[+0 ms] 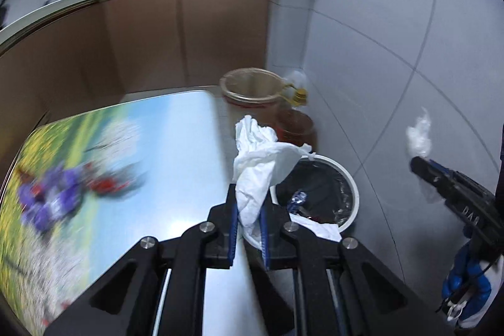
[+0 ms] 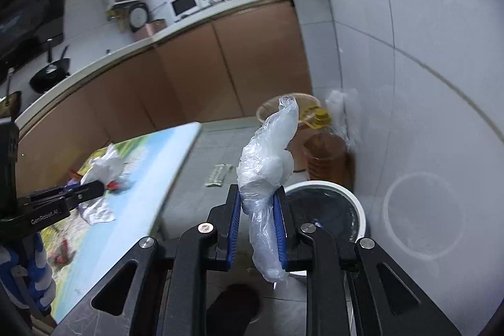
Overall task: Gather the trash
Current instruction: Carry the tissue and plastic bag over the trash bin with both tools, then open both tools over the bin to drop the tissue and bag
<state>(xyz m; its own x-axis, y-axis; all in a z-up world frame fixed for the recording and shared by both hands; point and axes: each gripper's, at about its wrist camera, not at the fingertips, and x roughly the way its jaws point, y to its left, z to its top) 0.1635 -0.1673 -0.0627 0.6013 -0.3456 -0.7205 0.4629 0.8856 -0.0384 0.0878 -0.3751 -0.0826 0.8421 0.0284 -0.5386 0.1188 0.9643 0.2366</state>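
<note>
Tissue (image 1: pixel 252 175) above lined bin (image 1: pixel 352 194)

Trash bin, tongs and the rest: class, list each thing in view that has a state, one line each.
Left tongs: shut on white tissue.
Right tongs: shut on clear plastic wrapper.
Trash bin: open, black liner, some trash inside.
Oil bottle: upright, capped.
Beige bucket: upright, uncovered.

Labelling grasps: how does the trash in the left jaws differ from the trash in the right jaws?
The crumpled white paper tissue is opaque and matte; the clear plastic wrapper is translucent and glossy. The tissue fans out wide above the left gripper; the wrapper stands as a narrow twisted column in the right gripper. Both are clamped near the white-rimmed trash bin.
</note>
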